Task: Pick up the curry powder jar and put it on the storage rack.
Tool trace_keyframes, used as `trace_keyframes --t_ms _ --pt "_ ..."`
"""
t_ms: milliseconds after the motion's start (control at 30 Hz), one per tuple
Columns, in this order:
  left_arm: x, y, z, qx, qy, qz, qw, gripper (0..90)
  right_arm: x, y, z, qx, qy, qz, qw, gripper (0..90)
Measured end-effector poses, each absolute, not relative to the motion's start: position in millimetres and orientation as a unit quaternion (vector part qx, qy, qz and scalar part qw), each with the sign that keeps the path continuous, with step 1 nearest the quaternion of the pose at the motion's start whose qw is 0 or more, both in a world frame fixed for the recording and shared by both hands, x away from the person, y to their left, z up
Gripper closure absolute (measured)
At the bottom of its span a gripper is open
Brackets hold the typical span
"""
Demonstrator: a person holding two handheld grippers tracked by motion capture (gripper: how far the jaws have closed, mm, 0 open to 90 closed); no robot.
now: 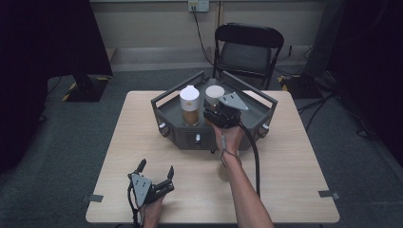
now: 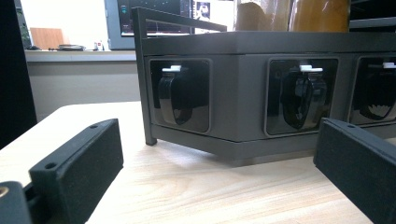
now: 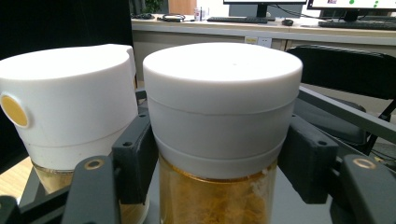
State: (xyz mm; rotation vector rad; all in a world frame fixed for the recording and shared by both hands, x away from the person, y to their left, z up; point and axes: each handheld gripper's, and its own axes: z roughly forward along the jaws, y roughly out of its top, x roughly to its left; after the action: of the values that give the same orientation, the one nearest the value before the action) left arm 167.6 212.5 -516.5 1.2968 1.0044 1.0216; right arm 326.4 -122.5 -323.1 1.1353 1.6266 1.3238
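The right tool (image 3: 219, 163) is clamping the flat-lidded jar (image 3: 222, 116) standing in the dark tray (image 1: 173, 114), beside the spouted jar (image 1: 189, 105). The left tool (image 1: 156, 175) is waiting wide open, empty, on the worktop (image 1: 285, 161) before the tray. Next, probably a straight lift.

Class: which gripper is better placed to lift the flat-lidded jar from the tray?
Right. The right gripper is shut on the flat-lidded jar in the tray; the left gripper is open, short of the tray.

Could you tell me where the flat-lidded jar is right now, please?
In the high view the flat-lidded jar stands on the grey tray, right of the spouted jar, clamped by the right tool.
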Motion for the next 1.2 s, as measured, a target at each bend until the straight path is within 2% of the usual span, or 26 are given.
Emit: trace_keyframes --t_ms 300,433,500,633,1200 --pt "168 213 -517 0.552 0.428 0.435 0.569 1.0 324 -124 -325 0.437 0.625 0.528 0.373 30.0" --pt "168 213 -516 0.552 0.427 0.435 0.569 1.0 322 -124 -325 0.435 0.618 0.533 0.380 20.2" --pt "168 213 -516 0.552 0.427 0.435 0.569 1.0 322 -123 -327 0.437 0.612 0.535 0.385 9.4" --pt "168 213 -516 0.552 0.427 0.435 0.569 1.0 321 -120 -329 0.435 0.608 0.535 0.393 0.9" --pt "168 213 -517 0.552 0.427 0.435 0.569 1.0 311 -120 -329 0.432 0.590 0.554 0.398 0.0"
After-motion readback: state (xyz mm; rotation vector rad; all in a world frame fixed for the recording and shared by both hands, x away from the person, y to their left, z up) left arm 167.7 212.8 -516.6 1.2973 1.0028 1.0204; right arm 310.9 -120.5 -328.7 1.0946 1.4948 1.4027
